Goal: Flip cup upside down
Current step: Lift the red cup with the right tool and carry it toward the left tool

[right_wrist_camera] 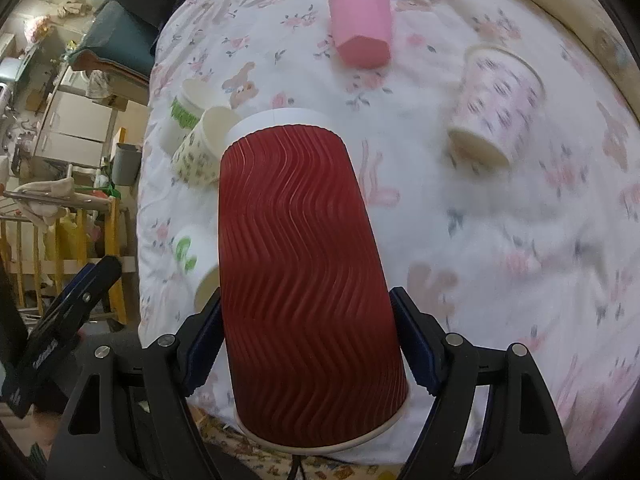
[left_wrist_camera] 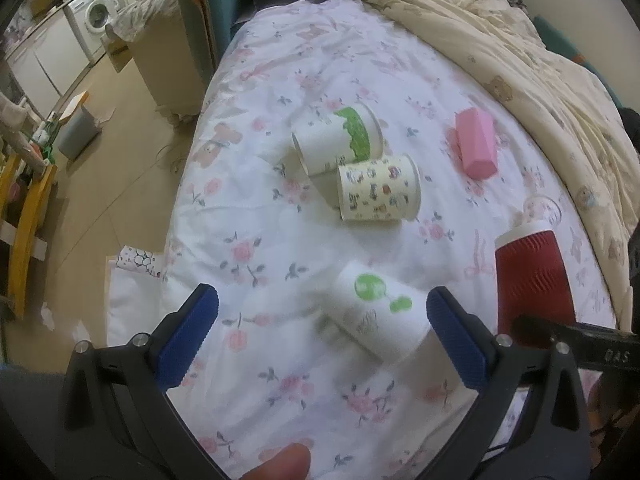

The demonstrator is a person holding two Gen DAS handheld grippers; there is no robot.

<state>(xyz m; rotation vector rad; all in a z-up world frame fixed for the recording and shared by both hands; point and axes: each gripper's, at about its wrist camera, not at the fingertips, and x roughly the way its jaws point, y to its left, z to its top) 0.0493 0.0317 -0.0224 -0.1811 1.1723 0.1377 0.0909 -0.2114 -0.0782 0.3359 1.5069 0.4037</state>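
My right gripper (right_wrist_camera: 308, 340) is shut on a red ribbed paper cup (right_wrist_camera: 300, 272), its white rim toward the camera and its base pointing away, over the bed. The same red cup (left_wrist_camera: 532, 280) shows at the right of the left wrist view. My left gripper (left_wrist_camera: 320, 312) is open and empty, low over the floral sheet (left_wrist_camera: 280, 360). A white cup with green dots (left_wrist_camera: 380, 316) lies on its side between the left gripper's blue pads, closer to the right pad; touching cannot be told.
More cups lie on their sides on the sheet: a green-banded one (left_wrist_camera: 340, 138), a patterned one (left_wrist_camera: 380, 194), a pink one (left_wrist_camera: 476, 142), a pink-patterned one (right_wrist_camera: 496, 108). A cream quilt (left_wrist_camera: 520, 60) is bunched at the right. The bed's edge and floor (left_wrist_camera: 120, 184) are at the left.
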